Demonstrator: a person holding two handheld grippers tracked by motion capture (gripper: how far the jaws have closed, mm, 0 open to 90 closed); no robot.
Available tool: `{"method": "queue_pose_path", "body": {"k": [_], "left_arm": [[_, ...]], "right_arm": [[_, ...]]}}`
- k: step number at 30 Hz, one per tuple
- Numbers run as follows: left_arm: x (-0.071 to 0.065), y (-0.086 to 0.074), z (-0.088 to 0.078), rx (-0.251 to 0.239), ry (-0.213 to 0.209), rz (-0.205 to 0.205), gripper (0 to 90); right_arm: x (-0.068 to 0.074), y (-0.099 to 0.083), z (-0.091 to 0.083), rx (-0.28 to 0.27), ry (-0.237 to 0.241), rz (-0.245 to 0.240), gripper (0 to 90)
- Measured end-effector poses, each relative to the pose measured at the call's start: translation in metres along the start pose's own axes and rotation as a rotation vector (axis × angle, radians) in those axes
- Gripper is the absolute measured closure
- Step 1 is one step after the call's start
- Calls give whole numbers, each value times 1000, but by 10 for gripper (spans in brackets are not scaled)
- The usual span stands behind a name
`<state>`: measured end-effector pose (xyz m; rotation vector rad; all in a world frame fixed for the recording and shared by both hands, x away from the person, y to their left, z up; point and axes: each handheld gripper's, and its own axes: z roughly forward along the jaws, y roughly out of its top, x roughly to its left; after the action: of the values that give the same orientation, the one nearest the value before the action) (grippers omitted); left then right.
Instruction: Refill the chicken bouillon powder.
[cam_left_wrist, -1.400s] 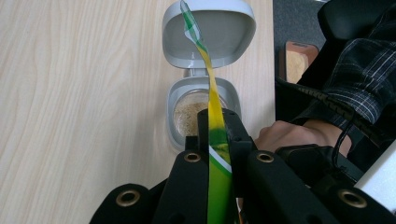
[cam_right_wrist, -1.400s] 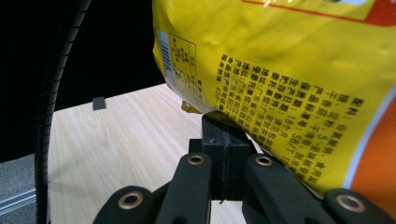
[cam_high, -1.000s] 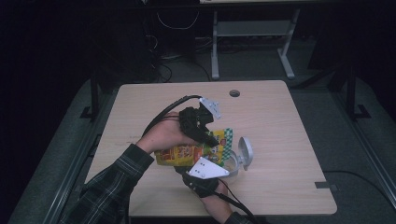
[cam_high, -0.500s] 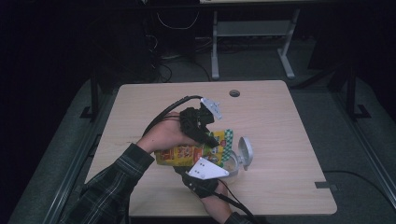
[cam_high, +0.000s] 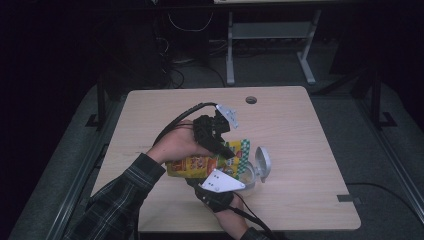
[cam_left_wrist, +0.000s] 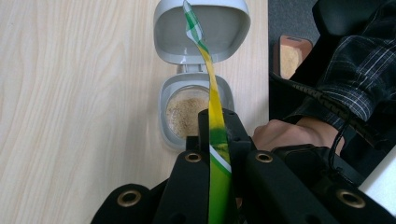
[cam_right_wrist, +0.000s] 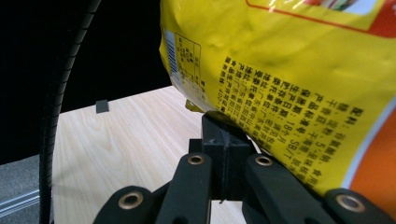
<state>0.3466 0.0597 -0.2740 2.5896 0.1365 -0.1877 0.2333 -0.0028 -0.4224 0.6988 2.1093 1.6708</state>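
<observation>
A yellow snack pouch with a green top edge hangs tilted over a small grey container. The container's flip lid stands open. My left gripper comes from above and is shut on the pouch's upper edge. In the left gripper view the pouch runs edge-on out of the shut left gripper, above beige granules in the container and its lid. My right gripper sits below, shut on the pouch's lower edge. In the right gripper view the pouch meets the right gripper.
The wooden table has a cable hole at the back and a tape mark near the right front corner. A ribbed cable hangs at the left. Metal stand legs are on the dark floor behind.
</observation>
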Motion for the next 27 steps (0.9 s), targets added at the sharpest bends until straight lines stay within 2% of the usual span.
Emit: {"method": "queue_pose_path", "body": {"k": [6, 17, 27], "left_arm": [[-1, 2, 1, 3, -2, -7, 892], [-1, 4, 1, 20, -3, 2, 893], [-1, 7, 0, 16, -2, 9, 893]], "right_arm": [[0, 0, 0, -7, 2, -1, 900], [0, 1, -1, -12, 4, 0, 900], [-2, 3, -2, -17, 0, -2, 900]]}}
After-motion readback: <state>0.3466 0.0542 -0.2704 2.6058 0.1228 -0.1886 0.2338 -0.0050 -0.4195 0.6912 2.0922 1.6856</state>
